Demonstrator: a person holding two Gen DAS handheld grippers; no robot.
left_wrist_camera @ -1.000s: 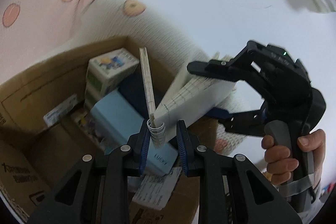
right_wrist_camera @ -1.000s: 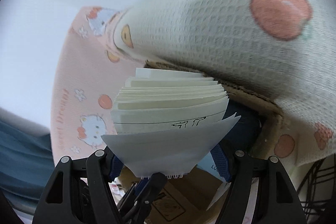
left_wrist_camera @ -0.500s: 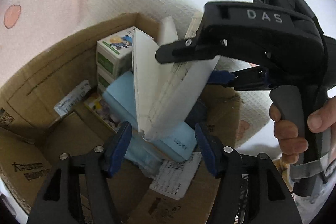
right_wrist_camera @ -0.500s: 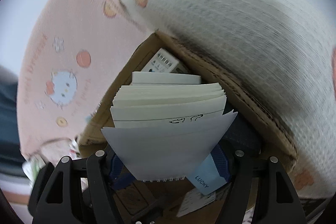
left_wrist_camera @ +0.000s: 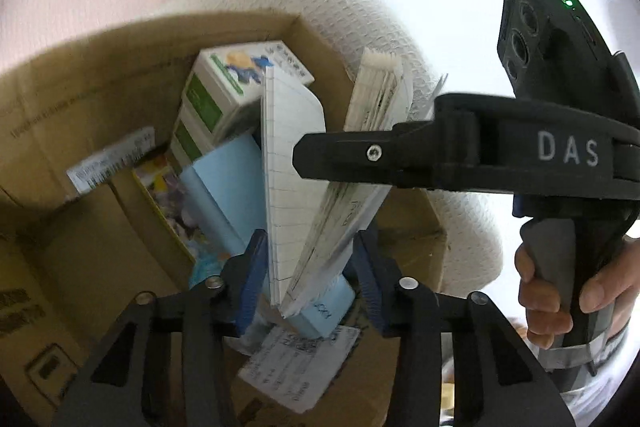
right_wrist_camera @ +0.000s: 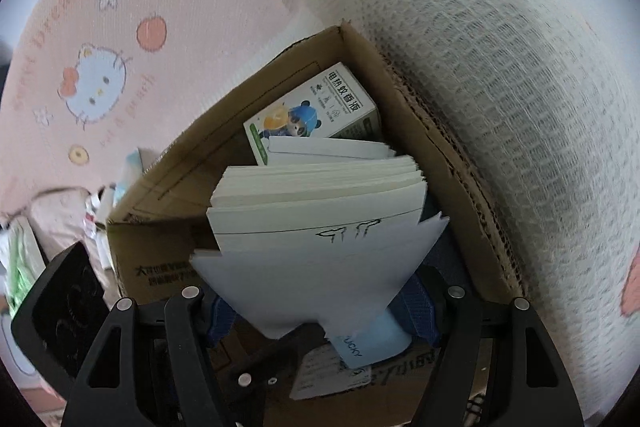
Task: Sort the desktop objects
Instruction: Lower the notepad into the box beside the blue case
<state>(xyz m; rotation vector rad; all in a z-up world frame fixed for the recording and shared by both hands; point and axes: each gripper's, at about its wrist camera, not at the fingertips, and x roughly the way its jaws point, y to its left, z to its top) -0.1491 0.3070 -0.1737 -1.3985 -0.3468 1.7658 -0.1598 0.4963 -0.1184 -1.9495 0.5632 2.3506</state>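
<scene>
A white spiral notebook (left_wrist_camera: 292, 195) with fanned pages hangs over an open cardboard box (left_wrist_camera: 100, 67). My left gripper (left_wrist_camera: 310, 283) is open, its blue pads on either side of the notebook's lower edge. My right gripper (right_wrist_camera: 320, 307) stands around the same notebook (right_wrist_camera: 320, 227) from the side; its body (left_wrist_camera: 480, 155) crosses the left wrist view. The pages hide whether its pads press the notebook. The box (right_wrist_camera: 440, 155) holds a green-and-white carton (right_wrist_camera: 316, 111) and a light blue box (left_wrist_camera: 224, 195).
A white waffle blanket with peach prints (right_wrist_camera: 500, 67) bulges against the box's far side. A pink Hello Kitty sheet (right_wrist_camera: 100, 79) lies beyond. A paper label (left_wrist_camera: 300, 363) lies in the box near my left fingers. Small clutter sits at the left edge (right_wrist_camera: 16, 259).
My left gripper let go of the notebook's spiral edge and opened wide. Both grippers and the notebook moved down closer to the box opening.
</scene>
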